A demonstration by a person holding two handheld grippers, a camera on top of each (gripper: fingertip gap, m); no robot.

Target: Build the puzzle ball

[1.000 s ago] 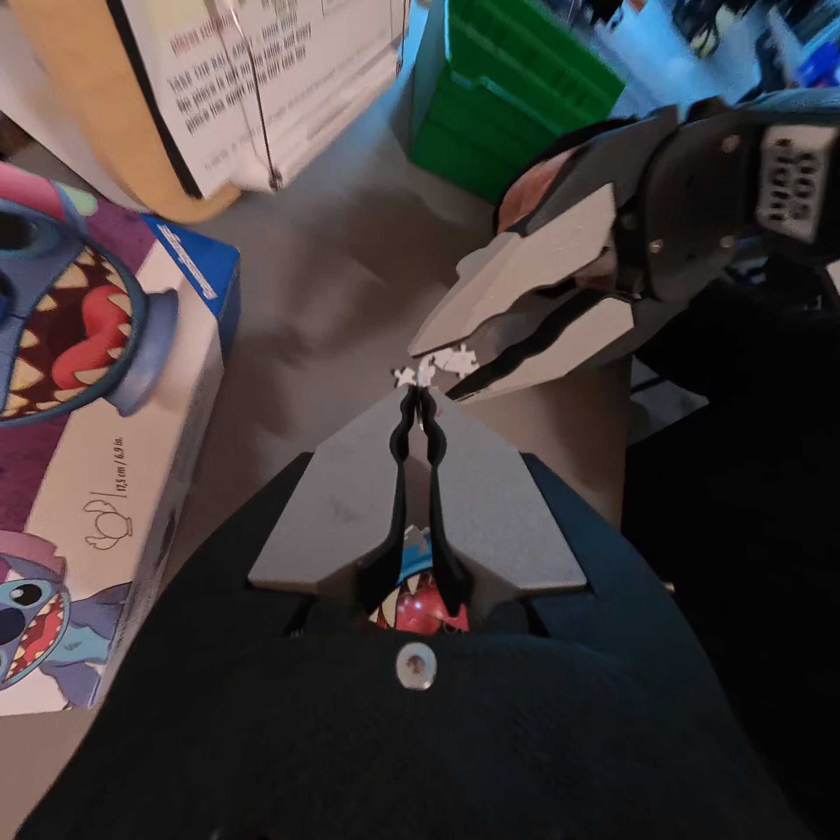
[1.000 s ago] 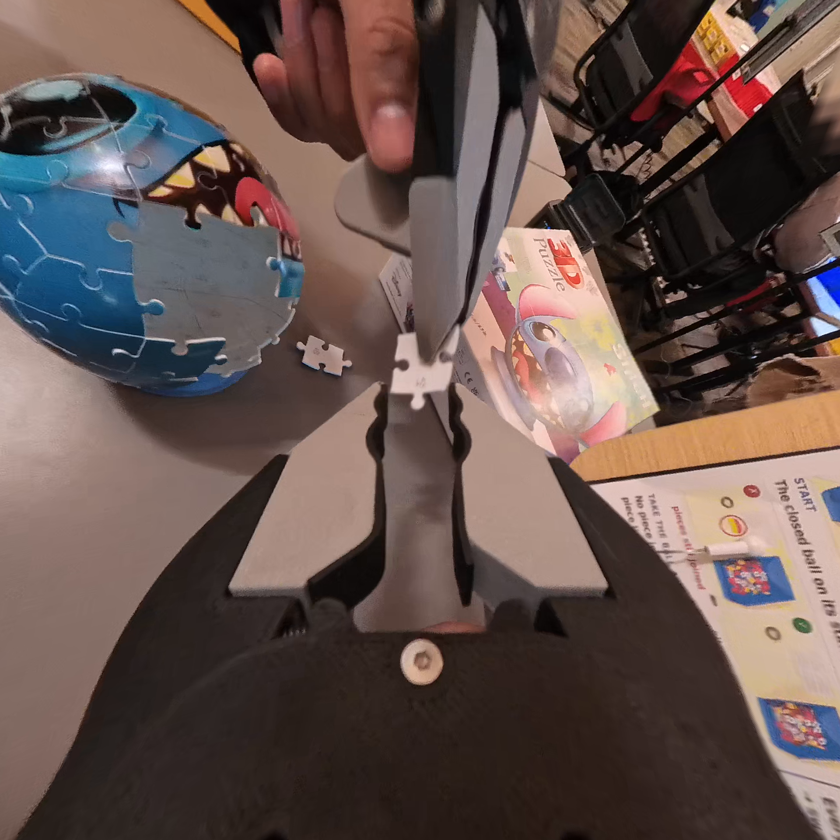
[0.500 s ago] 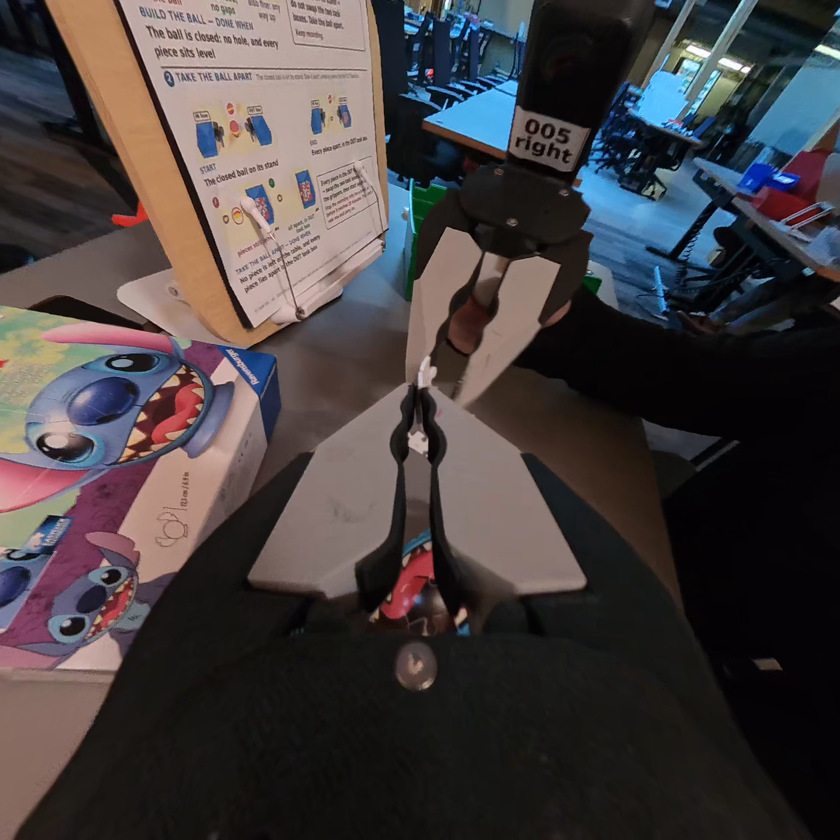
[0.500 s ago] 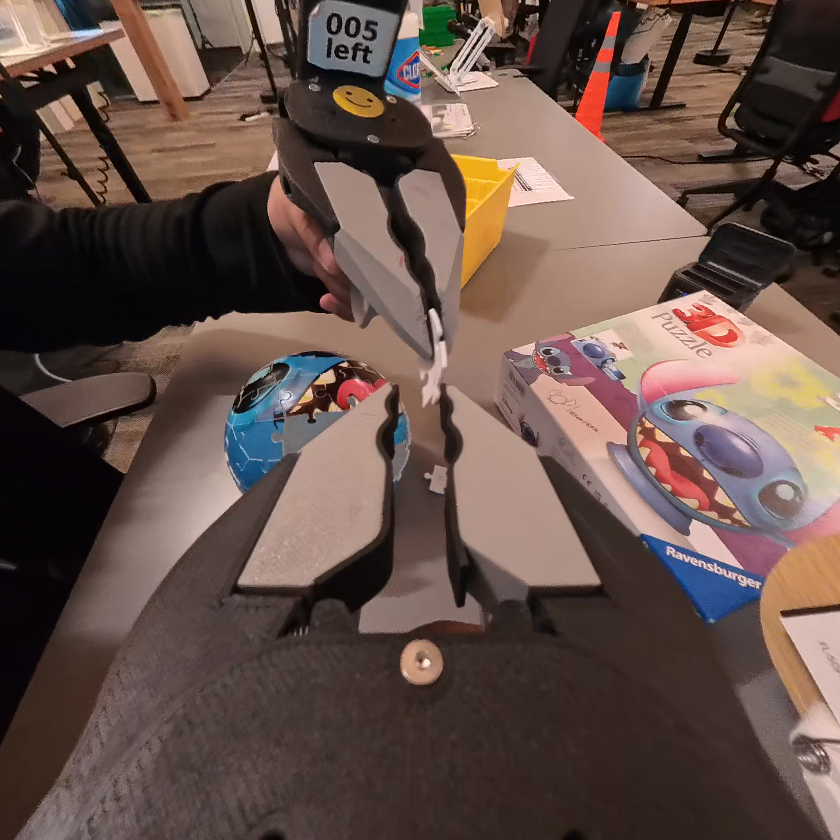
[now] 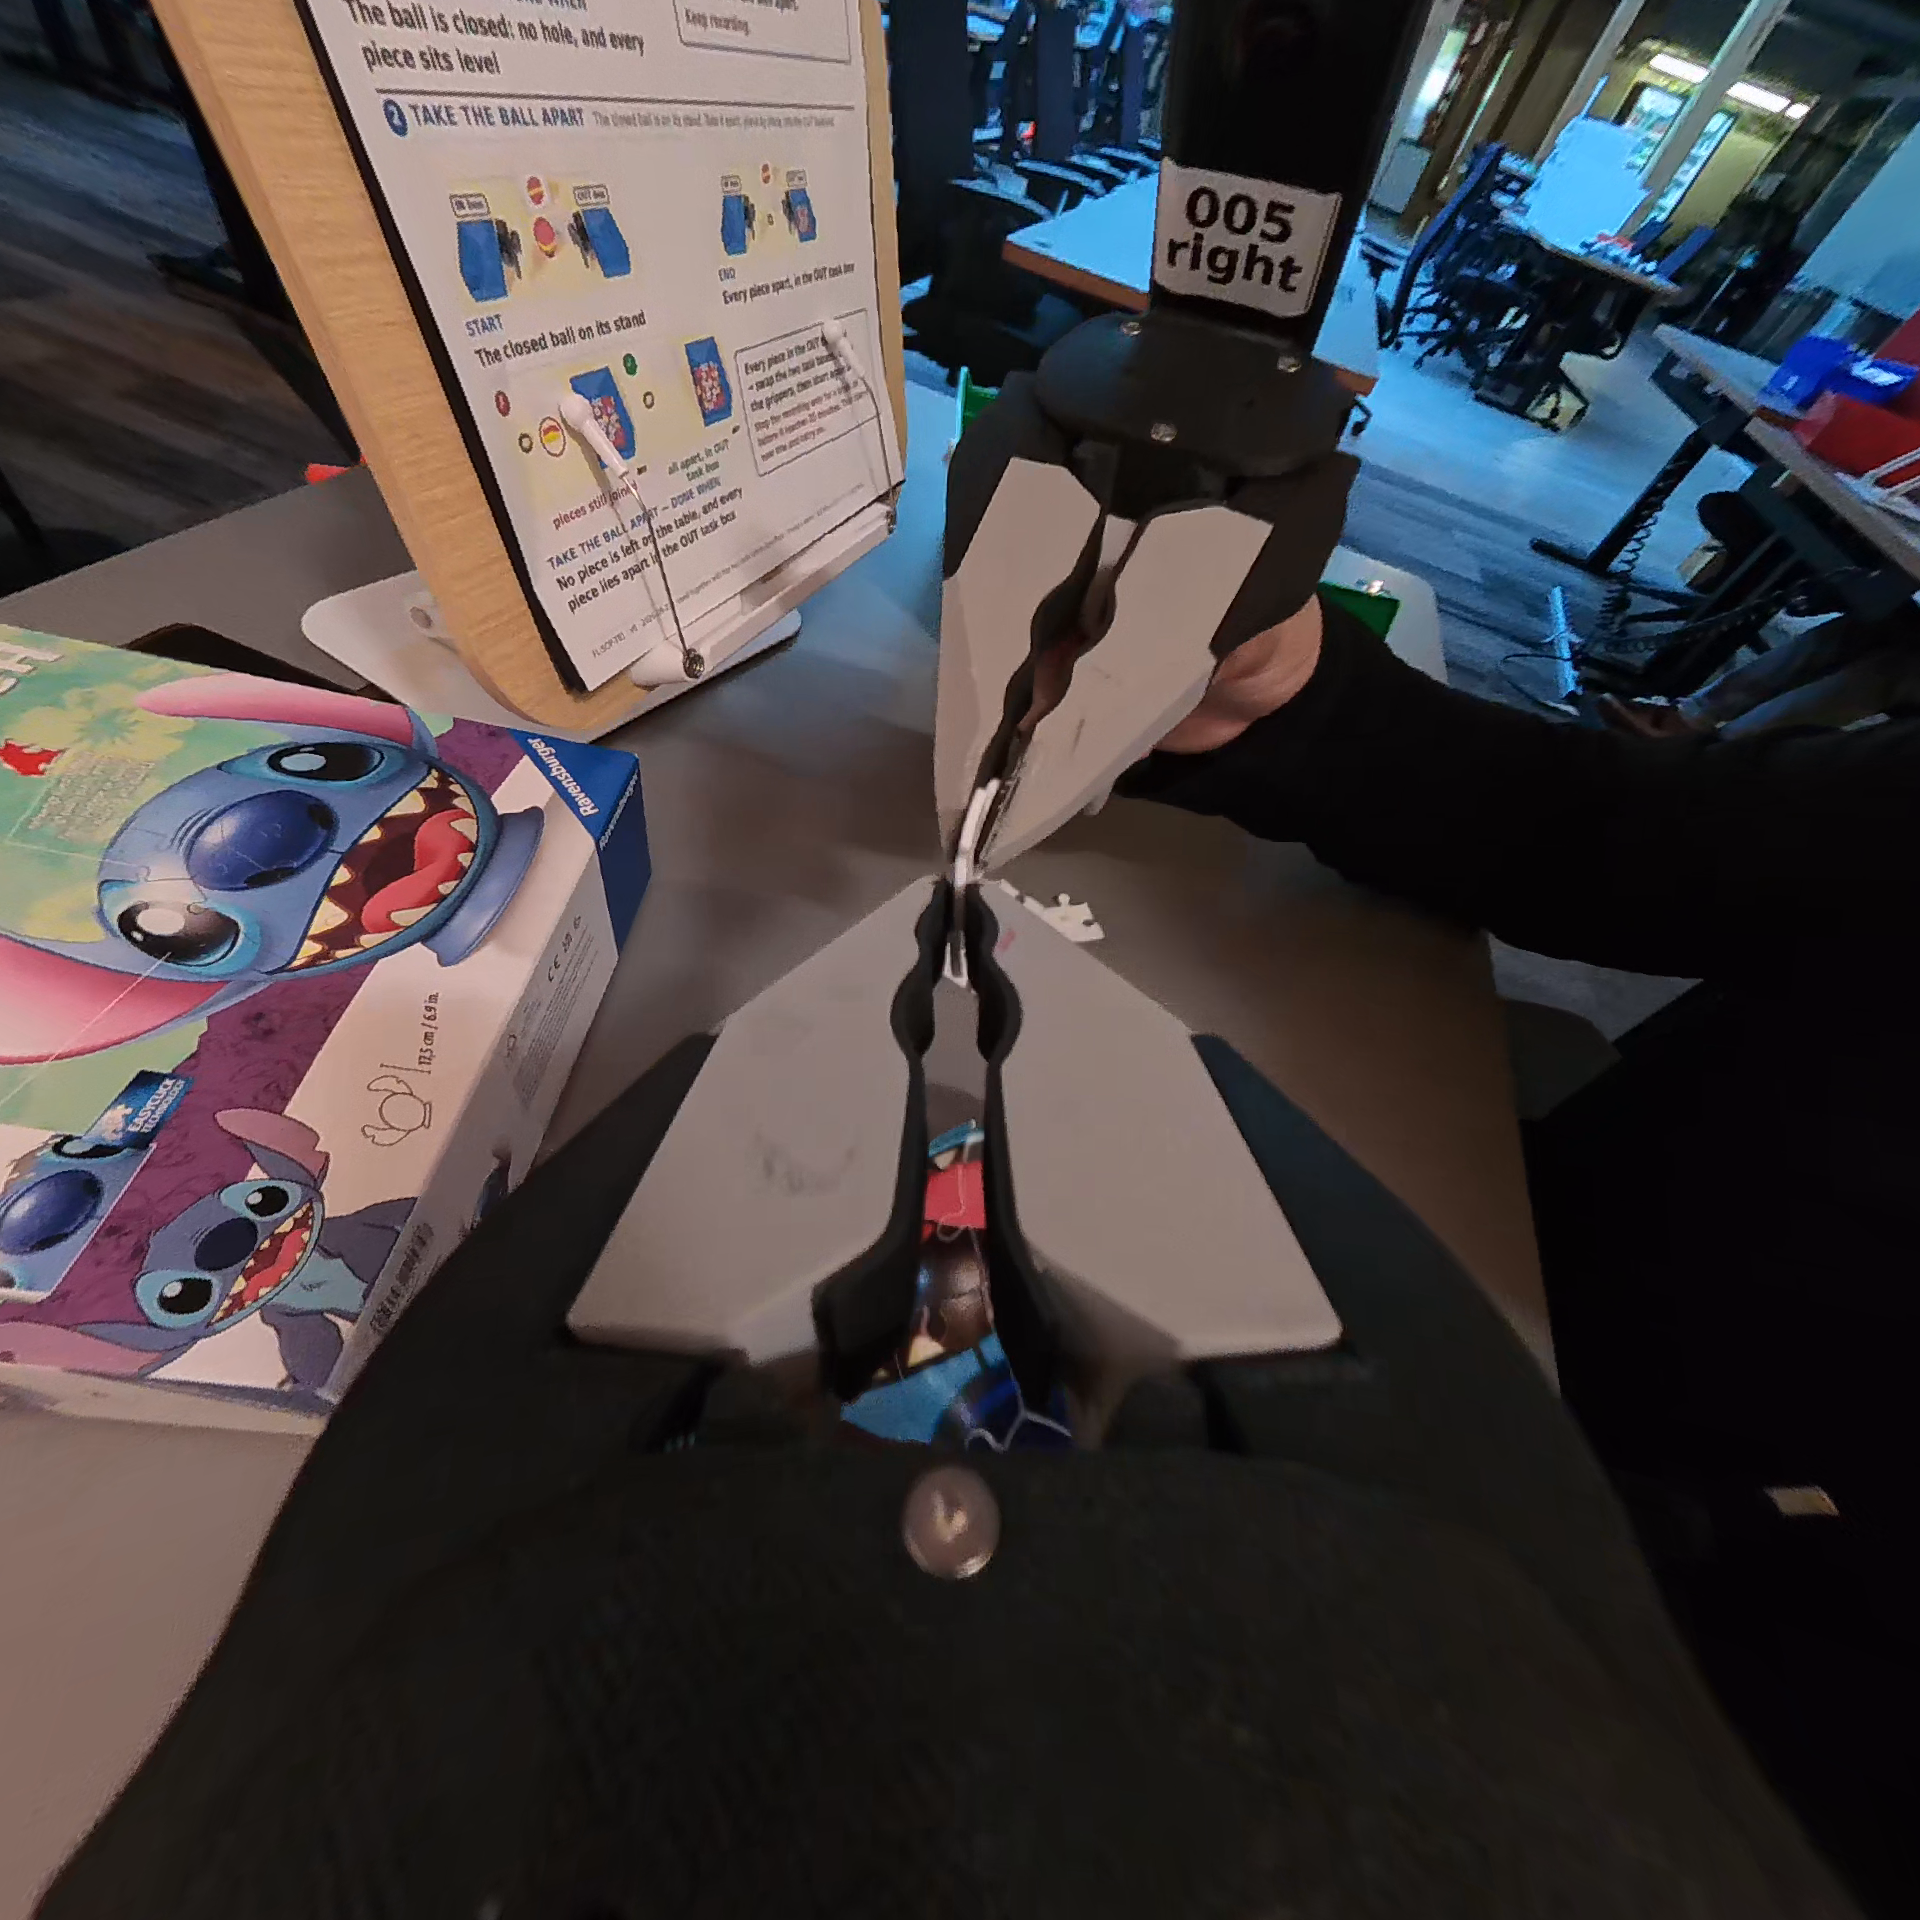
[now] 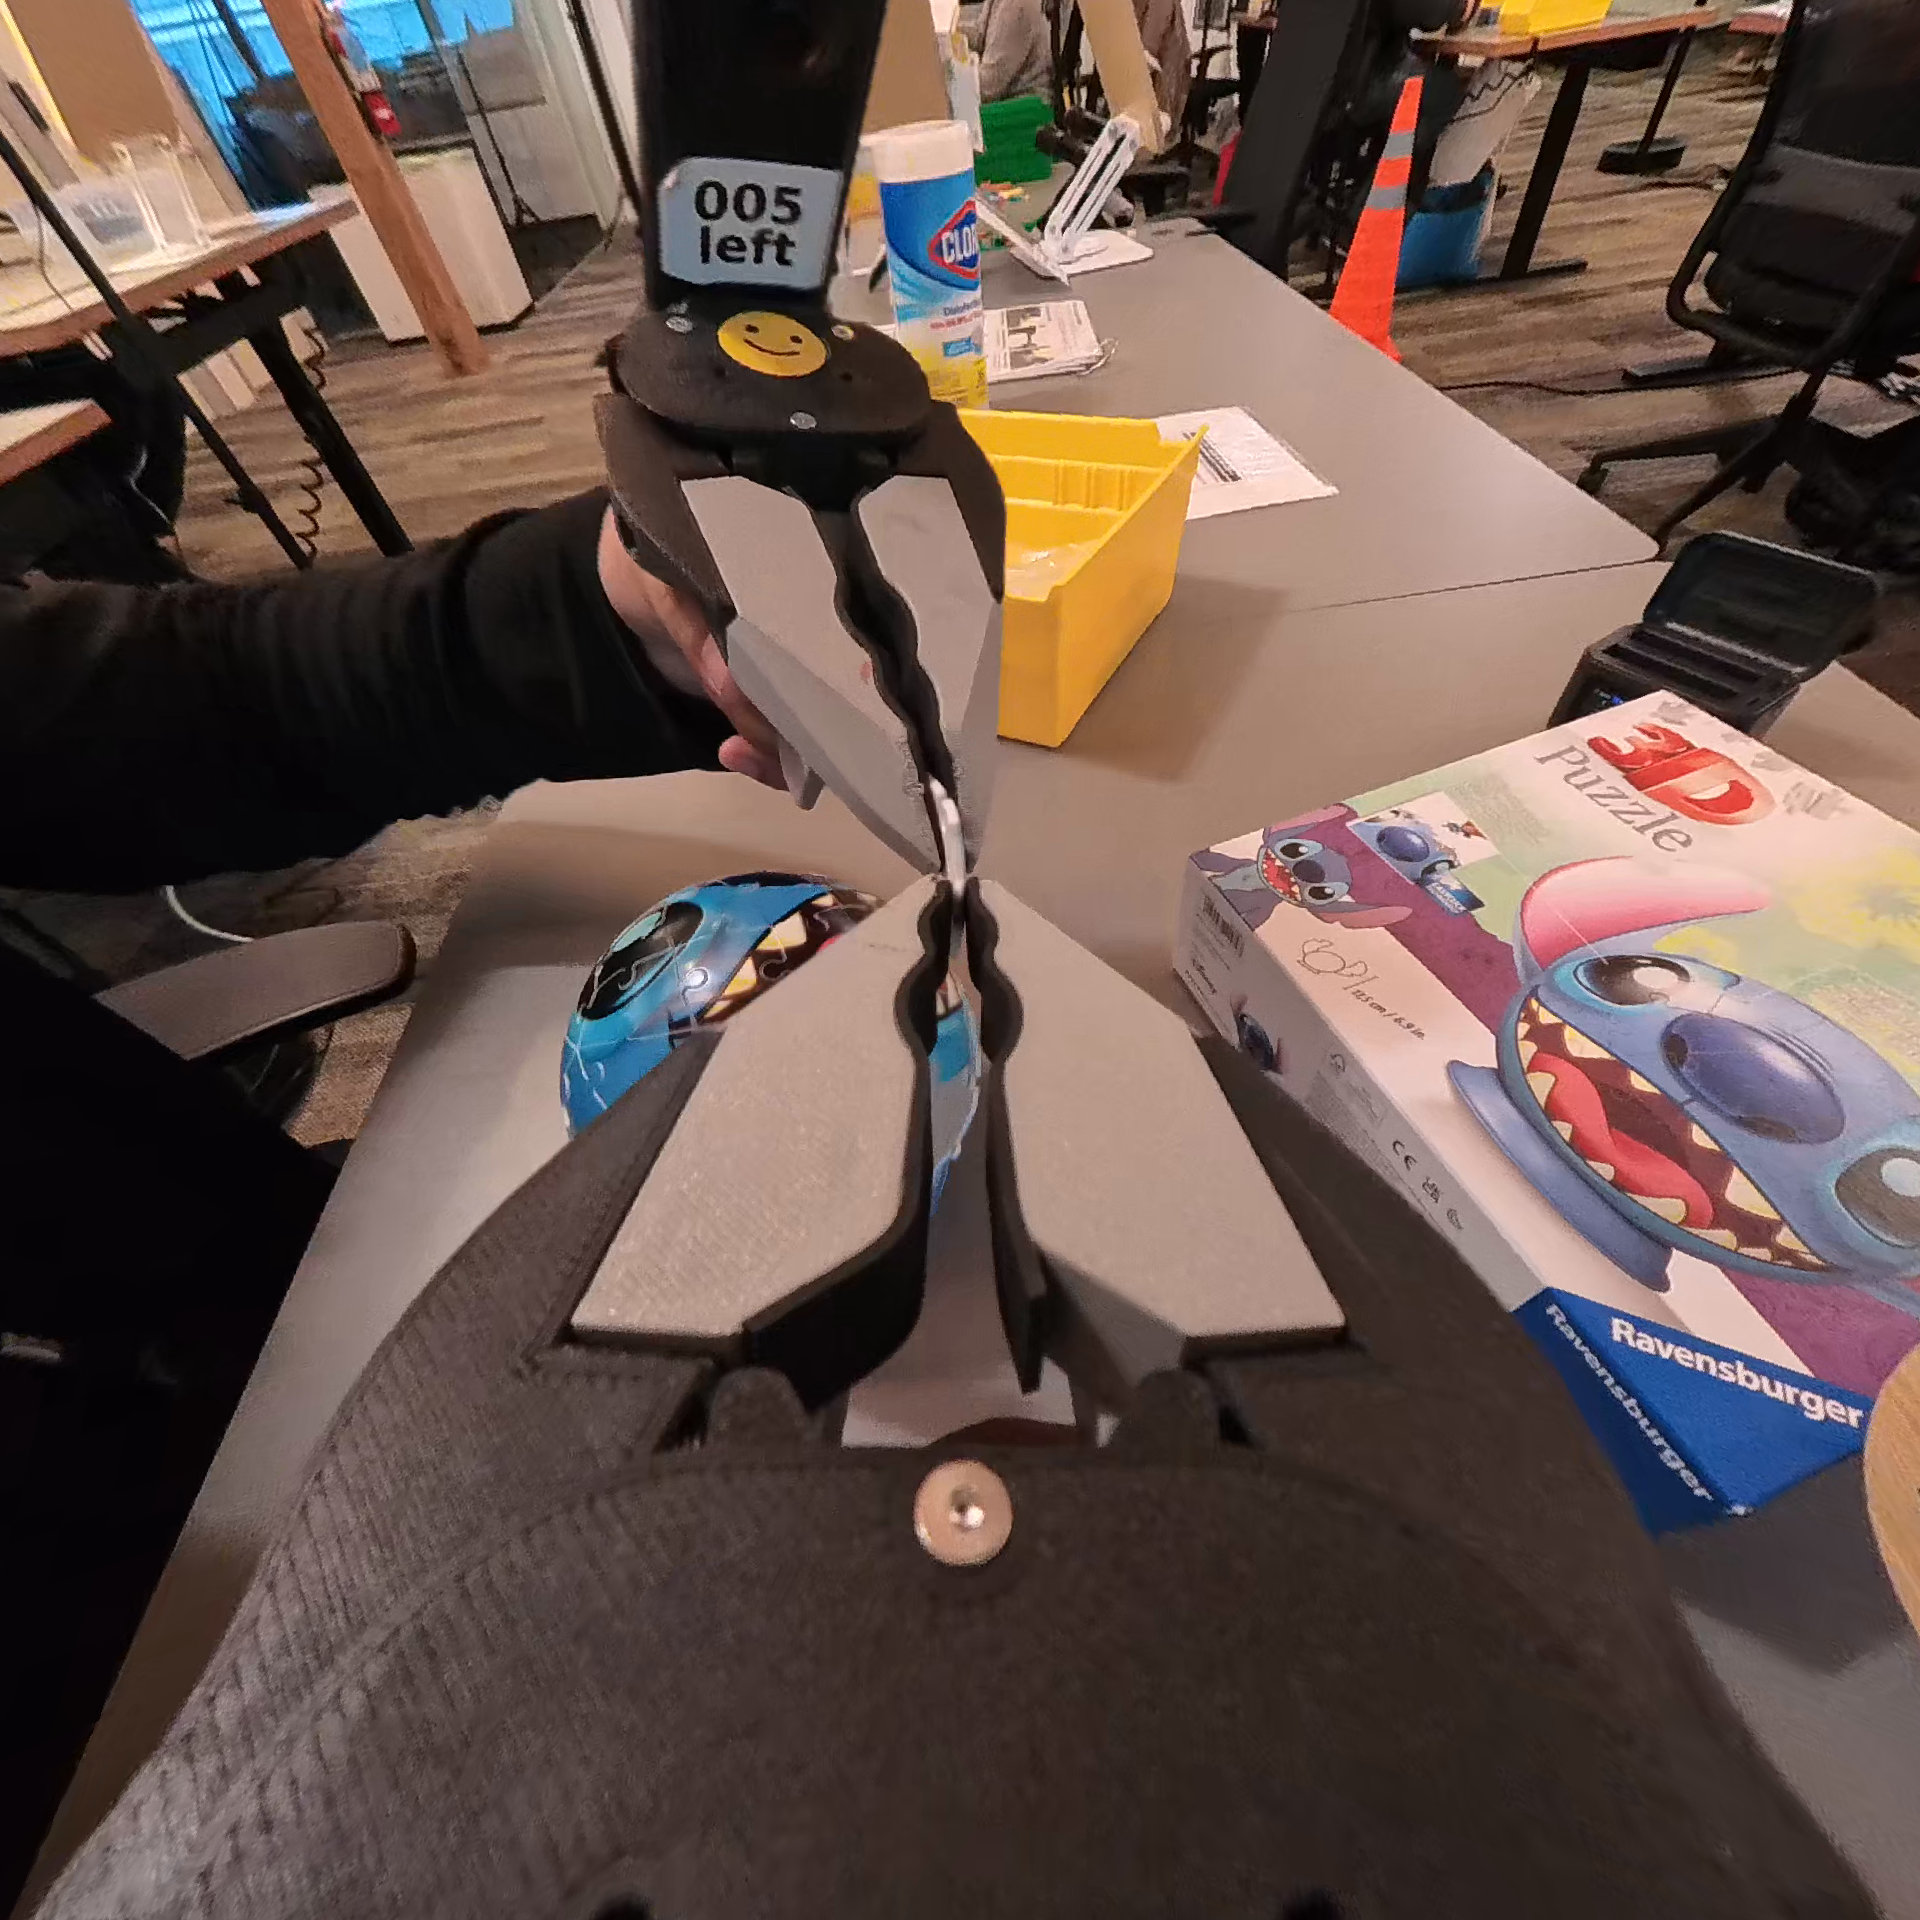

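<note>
above the puzzle ball (image 6: 665,997), my left gripper (image 5: 958,914) and right gripper (image 6: 954,904) meet tip to tip, both clenched on one white piece (image 5: 971,831), held edge-on, ball nearer my left.

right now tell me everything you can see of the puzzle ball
The puzzle ball is a glossy blue sphere of interlocked curved pieces, printed with a dark eye patch and a toothed mouth in red and yellow. It sits on the grey table, left of the puzzle box and apart from it. The right gripper blocks its right side, so its gaps and base are hidden. Neither gripper touches it.
</note>
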